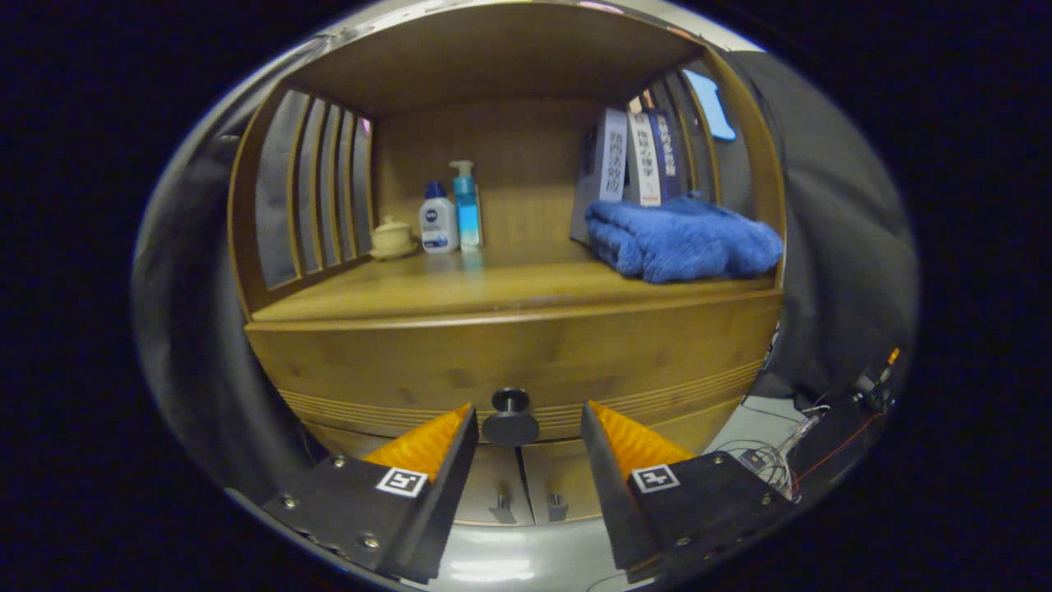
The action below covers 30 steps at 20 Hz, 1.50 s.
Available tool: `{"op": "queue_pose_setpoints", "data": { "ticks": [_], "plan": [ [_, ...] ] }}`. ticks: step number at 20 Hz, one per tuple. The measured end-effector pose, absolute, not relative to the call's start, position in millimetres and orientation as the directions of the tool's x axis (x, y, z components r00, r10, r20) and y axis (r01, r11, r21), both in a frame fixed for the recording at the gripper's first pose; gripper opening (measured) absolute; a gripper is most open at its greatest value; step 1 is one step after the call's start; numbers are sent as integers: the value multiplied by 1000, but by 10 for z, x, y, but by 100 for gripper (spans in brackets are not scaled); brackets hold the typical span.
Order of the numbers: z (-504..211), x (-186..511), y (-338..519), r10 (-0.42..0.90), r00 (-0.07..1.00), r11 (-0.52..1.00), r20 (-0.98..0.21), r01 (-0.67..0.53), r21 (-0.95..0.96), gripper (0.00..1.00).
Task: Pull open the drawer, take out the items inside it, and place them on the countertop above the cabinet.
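We note Chinese characters running down the spines of the upright books (633, 156) on the countertop; they are too blurred for us to read. The white bottle (438, 218) carries a dark round logo, lettering illegible. Each finger of the gripper (528, 409) bears a square black-and-white fiducial marker (402, 482); the fingers stand apart on either side of the drawer knob (510, 419), not touching it.
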State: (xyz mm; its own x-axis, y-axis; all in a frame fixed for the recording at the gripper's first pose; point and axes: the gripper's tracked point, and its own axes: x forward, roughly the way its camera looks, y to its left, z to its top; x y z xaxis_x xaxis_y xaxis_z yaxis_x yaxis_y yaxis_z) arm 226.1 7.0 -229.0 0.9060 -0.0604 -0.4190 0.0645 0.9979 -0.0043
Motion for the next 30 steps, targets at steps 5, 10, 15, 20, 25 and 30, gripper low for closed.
{"op": "queue_pose_setpoints", "data": {
  "ticks": [5,10,15,20,25,30],
  "plan": [
    [-2511,2451,120,-53,889,998,-454,58,-3,63],
    [-2493,2490,154,-65,895,998,-442,52,-41,39],
    [-2510,2475,165,-87,888,996,-452,81,-32,31],
    [-2518,2413,160,-95,873,995,-478,91,-33,31],
    [-2513,2201,206,-98,860,995,-500,96,-30,31],
    [-2468,1814,190,-89,856,995,-509,101,-4,31]
  ]
}}
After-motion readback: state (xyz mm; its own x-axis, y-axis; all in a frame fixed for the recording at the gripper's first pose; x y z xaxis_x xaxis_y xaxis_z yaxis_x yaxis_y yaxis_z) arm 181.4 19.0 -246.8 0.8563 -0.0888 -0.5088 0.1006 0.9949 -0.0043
